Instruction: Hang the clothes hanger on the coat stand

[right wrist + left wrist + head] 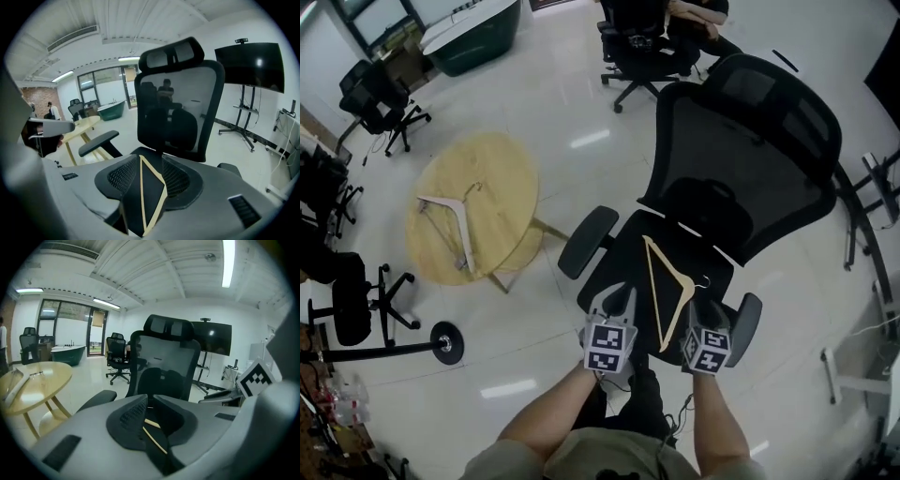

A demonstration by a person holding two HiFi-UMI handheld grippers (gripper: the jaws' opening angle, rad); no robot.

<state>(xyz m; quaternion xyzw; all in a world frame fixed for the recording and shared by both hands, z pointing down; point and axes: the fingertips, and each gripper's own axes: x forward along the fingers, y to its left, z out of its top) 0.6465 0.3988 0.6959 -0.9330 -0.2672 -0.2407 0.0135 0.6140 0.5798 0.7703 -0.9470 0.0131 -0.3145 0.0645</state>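
A wooden clothes hanger lies flat on the seat of a black mesh office chair, its metal hook toward the right. My right gripper is at the seat's front edge with its jaws open. In the right gripper view the hanger lies in the gap of the right gripper, and no pad presses on it. My left gripper is beside it to the left, jaws a little apart and empty. In the left gripper view the left gripper shows part of the hanger beyond its gap.
A round wooden table stands to the left with a pale hanger on it. A black pole on a round base stands at the lower left. Other office chairs and a seated person are further back.
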